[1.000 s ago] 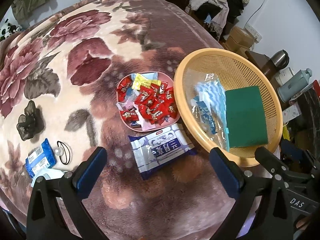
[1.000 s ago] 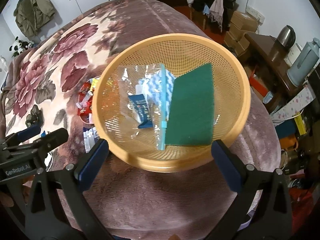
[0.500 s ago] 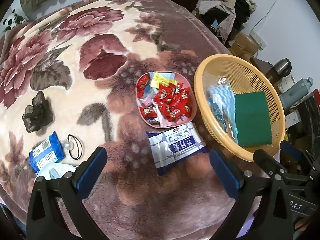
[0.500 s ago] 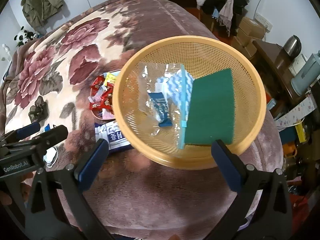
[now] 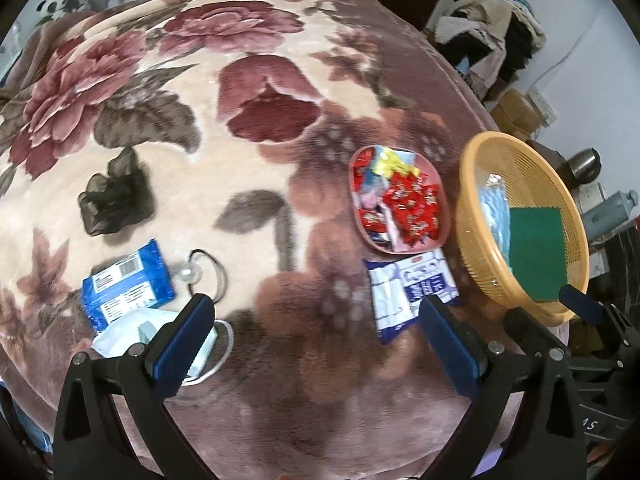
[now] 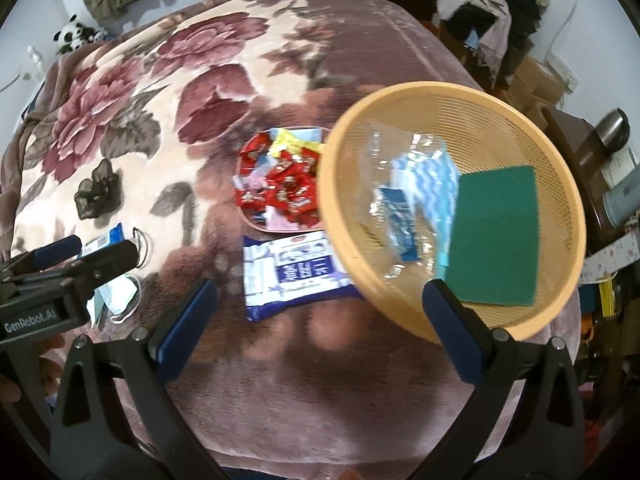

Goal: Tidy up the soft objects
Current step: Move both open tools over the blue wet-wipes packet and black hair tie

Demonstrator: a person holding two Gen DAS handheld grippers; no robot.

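While both tools hover above the bed, the soft objects lie in two groups on the floral blanket [image 5: 168,80]. One round yellow mesh basket [image 6: 560,184] sits at the right edge and holds one green scouring pad [image 6: 496,240] and one clear bag [image 6: 404,196] of blue-and-white cloths, the pad lying just beside the bag. One white-and-blue wipes pack [image 6: 292,272] lies on the blanket, close by the basket's left rim. One pink dish [image 5: 356,216] of wrapped candies — mostly red, a few yellow and blue — sits just beyond that pack.

Well apart, toward the left edge of the bed, lie one blue tissue pack [image 5: 128,280], one black hair tie [image 5: 208,272] with a pale bead, one white face mask [image 5: 132,332] and one dark sheer scrunchie [image 5: 112,196].

Left tool [image 5: 316,328]: jaws wide apart, nothing between the blue pads, hanging above bare blanket between the mask and the wipes pack. Right tool [image 6: 316,320]: jaws equally wide, empty, with its right finger in front of the basket's near rim.

Room: white wall, a chair piled with clothes [image 5: 492,32] beyond the bed's far right corner, cardboard boxes [image 6: 536,80] beside it, one metal kettle [image 6: 612,132] and a grey bottle on furniture at the right, and a panda plush [image 6: 76,32] at the far left.
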